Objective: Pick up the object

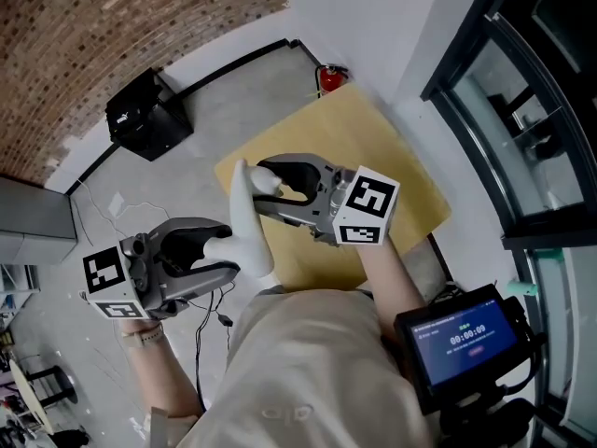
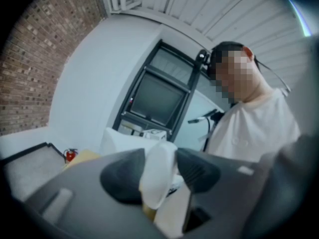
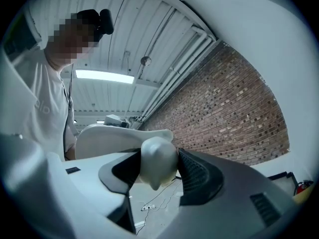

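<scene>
- A white object (image 1: 250, 227) — pale, smooth, long and narrow, with rounded ends — is held up in the air before the person's chest, above a yellow board (image 1: 373, 147) that lies on the floor.
- The left gripper (image 1: 222, 250) has its jaws part-way apart. In the left gripper view both dark pads (image 2: 124, 176) press on the object's lower part, which looks soft and slightly creased there.
- The right gripper (image 1: 269, 183) clamps the object's upper end. In the right gripper view a rounded white lump fills the gap, touching the ribbed pads (image 3: 192, 176) on both sides.
- The object runs between the two grippers, tilted, with its top toward the right gripper.
- Farther out are a black box (image 1: 147, 115) by the brick wall (image 1: 112, 35), a red fire extinguisher (image 1: 330, 77) at the board's far corner, and a lit screen (image 1: 466, 336) at the person's side.
</scene>
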Demonstrator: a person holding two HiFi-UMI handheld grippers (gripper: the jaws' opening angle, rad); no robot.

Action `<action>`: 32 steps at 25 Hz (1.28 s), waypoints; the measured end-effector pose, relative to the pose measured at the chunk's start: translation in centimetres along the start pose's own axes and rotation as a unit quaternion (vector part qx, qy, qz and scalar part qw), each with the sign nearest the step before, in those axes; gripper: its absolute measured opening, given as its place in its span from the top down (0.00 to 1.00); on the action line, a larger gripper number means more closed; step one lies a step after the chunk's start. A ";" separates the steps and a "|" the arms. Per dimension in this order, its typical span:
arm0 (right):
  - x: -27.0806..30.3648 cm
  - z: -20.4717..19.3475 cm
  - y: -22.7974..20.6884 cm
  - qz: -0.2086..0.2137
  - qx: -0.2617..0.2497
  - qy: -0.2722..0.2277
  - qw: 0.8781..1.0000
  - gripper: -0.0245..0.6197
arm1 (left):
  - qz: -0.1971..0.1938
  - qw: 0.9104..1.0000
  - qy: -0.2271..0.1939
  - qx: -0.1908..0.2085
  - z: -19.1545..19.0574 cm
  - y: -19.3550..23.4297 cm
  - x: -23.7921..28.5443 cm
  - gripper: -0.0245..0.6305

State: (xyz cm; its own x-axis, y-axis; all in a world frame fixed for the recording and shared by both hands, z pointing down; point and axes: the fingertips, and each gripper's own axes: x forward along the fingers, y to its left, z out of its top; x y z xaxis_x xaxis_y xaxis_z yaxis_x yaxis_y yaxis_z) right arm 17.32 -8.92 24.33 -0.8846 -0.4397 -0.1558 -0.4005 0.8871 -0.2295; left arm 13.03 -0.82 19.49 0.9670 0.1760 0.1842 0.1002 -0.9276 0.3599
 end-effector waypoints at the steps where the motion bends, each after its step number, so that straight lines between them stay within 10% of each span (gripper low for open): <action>1: 0.0 0.0 0.0 0.000 0.001 0.000 1.000 0.60 | 0.001 1.000 0.002 0.000 0.0 0.0 0.1 0.65; 32: -0.2 0.3 -0.1 -0.013 -0.009 -0.008 1.000 0.60 | -0.006 1.000 0.002 -0.001 0.2 0.1 0.0 0.65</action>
State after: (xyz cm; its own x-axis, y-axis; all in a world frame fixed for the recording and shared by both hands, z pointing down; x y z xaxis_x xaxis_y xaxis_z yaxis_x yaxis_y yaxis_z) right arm 17.57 -8.99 24.13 -0.8698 -0.4652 -0.1646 -0.4282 0.8773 -0.2167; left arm 13.10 -0.95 19.37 0.9648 0.1881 0.1839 0.1107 -0.9245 0.3648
